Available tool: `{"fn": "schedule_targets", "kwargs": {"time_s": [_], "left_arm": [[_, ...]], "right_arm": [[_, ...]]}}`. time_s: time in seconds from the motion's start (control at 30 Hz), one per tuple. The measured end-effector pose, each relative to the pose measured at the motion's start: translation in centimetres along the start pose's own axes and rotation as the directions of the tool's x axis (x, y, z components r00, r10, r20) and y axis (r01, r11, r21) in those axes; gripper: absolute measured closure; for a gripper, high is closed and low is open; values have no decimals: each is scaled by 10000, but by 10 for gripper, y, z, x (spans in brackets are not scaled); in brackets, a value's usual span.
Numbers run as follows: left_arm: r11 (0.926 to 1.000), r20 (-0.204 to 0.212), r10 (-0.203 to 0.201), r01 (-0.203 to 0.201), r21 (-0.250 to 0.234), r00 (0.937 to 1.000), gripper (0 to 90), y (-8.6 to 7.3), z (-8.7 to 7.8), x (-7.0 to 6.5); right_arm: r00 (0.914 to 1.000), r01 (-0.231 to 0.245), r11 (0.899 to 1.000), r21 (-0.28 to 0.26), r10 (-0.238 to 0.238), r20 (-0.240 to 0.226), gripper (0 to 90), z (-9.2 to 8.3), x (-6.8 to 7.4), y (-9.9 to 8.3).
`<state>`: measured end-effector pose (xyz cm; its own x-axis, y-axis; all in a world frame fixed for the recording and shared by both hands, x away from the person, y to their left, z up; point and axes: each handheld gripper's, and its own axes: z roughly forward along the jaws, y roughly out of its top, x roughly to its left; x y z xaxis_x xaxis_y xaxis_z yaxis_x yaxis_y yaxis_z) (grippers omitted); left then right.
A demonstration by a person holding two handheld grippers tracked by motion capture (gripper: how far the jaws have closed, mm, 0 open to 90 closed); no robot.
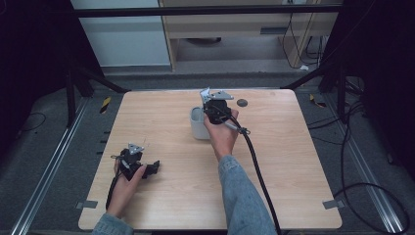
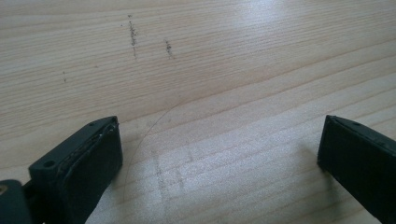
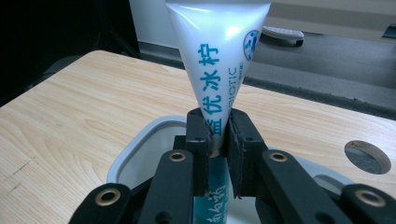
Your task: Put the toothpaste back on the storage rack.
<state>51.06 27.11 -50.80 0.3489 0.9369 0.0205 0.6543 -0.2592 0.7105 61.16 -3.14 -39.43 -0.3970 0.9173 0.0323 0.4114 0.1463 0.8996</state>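
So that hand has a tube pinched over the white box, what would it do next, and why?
Probably lower the tube a little further into the white container, then let go. The right gripper has its jaws shut on the tube's narrow part, held upright, with its lower end already inside the rim. The left gripper rests open on the table, not helping.

Right tongs (image 3: 217, 140) are clamped tight, raised at mid-table; left tongs (image 2: 219, 154) rest low, jaws wide apart.
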Motion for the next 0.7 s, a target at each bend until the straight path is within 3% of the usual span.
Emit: {"fn": "schedule_targets", "kwargs": {"time_s": [0.7], "left_arm": [[10000, 5, -26, 26, -22, 10000, 0, 0, 0, 0]], "right_arm": [[9999, 34, 9996, 280, -29, -166, 797, 4, 0, -5]]}}
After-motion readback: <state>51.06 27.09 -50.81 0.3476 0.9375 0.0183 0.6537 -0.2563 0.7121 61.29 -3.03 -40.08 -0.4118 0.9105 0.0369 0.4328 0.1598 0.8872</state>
